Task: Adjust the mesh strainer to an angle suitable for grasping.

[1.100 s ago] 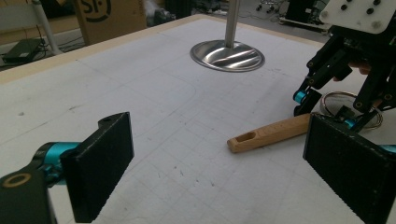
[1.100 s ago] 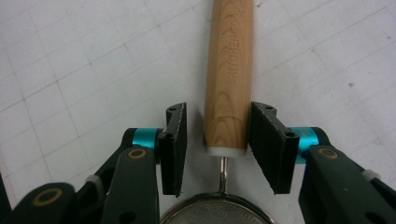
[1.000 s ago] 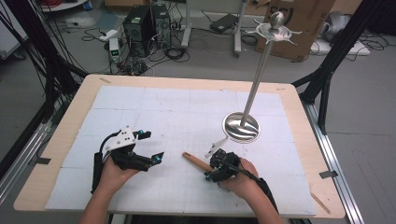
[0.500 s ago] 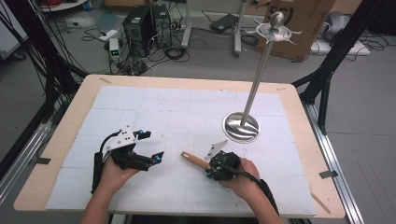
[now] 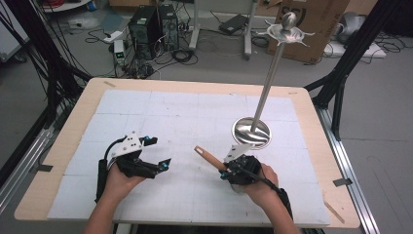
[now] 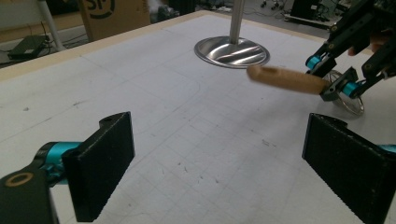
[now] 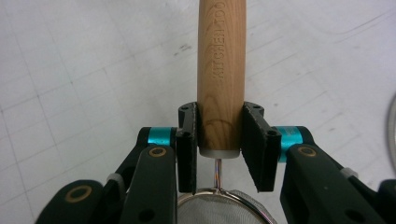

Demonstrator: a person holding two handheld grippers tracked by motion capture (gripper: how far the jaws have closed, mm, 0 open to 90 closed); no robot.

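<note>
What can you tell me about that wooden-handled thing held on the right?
It is a small kitchen strainer: a round light-wood handle stamped with lettering, a thin metal stem and a fine wire-mesh bowl with a metal rim. The right gripper clamps the handle at its mesh end. The handle points toward the table's middle, near the stand's round metal base.

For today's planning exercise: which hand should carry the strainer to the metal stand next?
Right: its hand-held gripper is shut on the strainer handle, near the stand. The left one is open, farther off.
</note>
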